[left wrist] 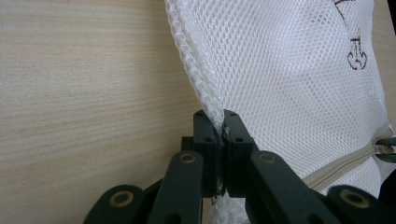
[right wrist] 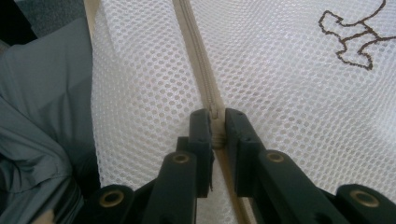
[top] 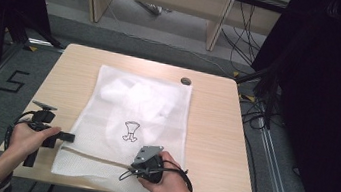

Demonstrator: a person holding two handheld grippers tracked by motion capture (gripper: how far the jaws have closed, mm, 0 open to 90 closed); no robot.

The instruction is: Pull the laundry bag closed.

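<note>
A light wooden table (top: 214,127) carries a white mesh laundry bag (top: 124,120) lying flat on it

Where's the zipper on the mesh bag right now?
In the high view the zipper runs across the near end of the white mesh bag, between the two grippers; the right gripper has its jaws shut on it.
</note>
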